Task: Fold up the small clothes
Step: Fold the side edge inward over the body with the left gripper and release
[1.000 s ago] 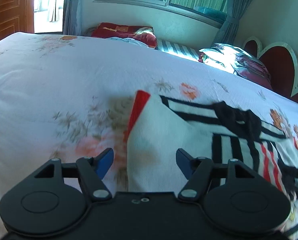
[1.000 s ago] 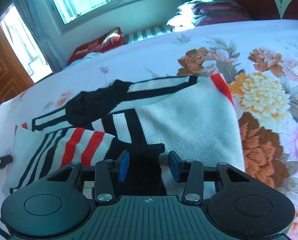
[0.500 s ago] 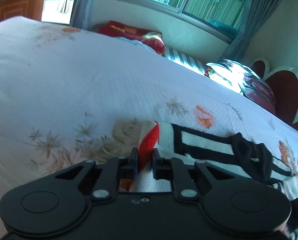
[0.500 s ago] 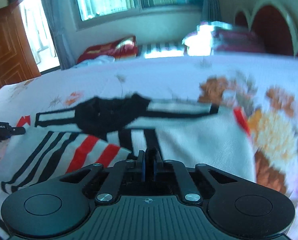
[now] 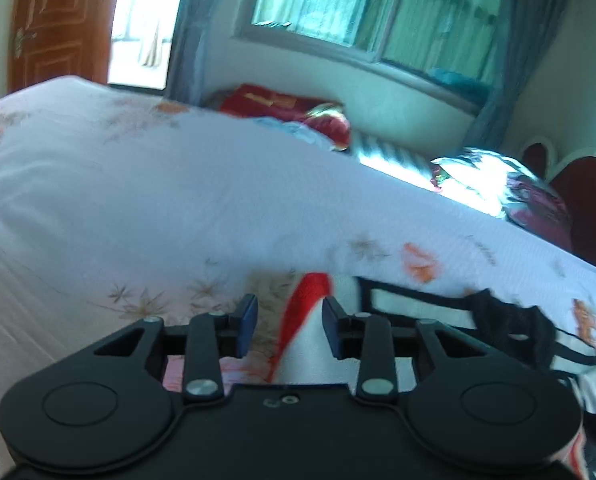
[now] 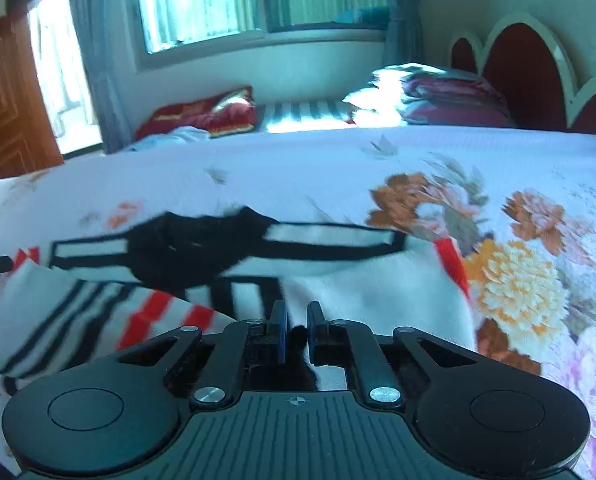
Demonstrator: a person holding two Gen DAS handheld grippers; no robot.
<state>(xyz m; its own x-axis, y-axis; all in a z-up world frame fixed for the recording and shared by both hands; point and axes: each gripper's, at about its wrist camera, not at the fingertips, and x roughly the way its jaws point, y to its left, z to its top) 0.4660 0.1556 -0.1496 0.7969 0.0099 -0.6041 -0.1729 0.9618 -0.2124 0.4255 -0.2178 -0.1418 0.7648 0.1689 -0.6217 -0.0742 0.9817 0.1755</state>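
Note:
A small white knit sweater with black stripes, a black collar and red trim lies on the flowered bedspread. Its red-and-black striped sleeve is folded over the front. My right gripper pinches the black hem at the near edge, its jaws easing apart a sliver with the knit still between them. In the left wrist view my left gripper is opening. The sweater's red edge stands between its pads, and neither pad touches it.
Pillows and a red heart-shaped headboard lie at the far right. A red cushion sits under the window, and a wooden door is at the far left. Bare bedspread stretches to the left of the sweater.
Both grippers closed on the sweater half a second ago. The left jaws have since spread off the red edge. The right jaws stay pinched on the black hem with a slightly wider gap.

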